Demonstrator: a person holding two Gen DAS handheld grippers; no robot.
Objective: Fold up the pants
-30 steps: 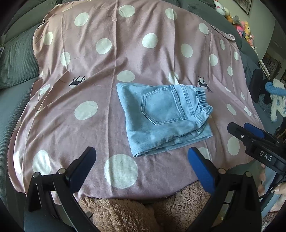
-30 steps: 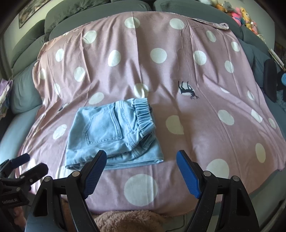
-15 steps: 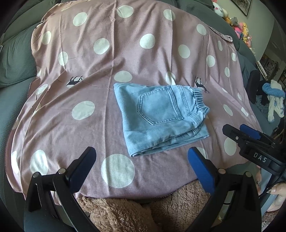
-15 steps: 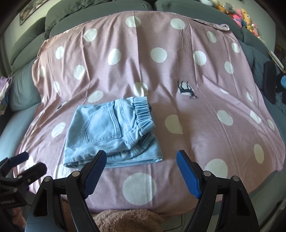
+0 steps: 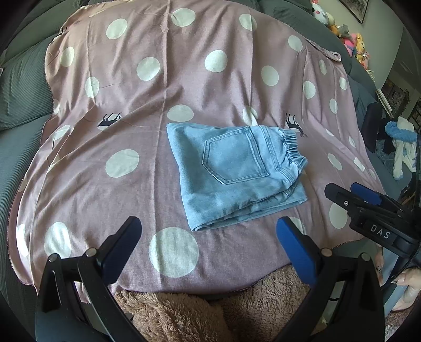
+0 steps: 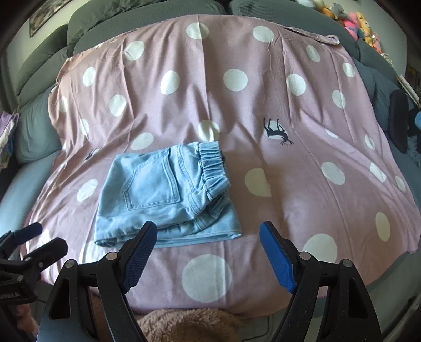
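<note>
Light blue denim pants (image 5: pixel 234 171) lie folded into a compact rectangle on a mauve polka-dot sheet (image 5: pixel 158 86), back pocket up, elastic waistband at the right. They also show in the right wrist view (image 6: pixel 165 194). My left gripper (image 5: pixel 208 236) is open and empty, held back near the sheet's front edge. My right gripper (image 6: pixel 208 242) is open and empty, just in front of the pants' near edge. The right gripper also shows at the right of the left wrist view (image 5: pixel 368 207), and the left gripper at the lower left of the right wrist view (image 6: pixel 26 250).
The sheet covers a grey sofa (image 5: pixel 18 86) with cushions at the left and back. A brown fluffy fabric (image 5: pixel 197 310) lies below the sheet's front edge. Plush toys (image 6: pixel 360 23) sit at the far right. A dark chair (image 6: pixel 398 123) stands at the right.
Both grippers have drawn back slightly and stay open. The folded pants have not moved.
</note>
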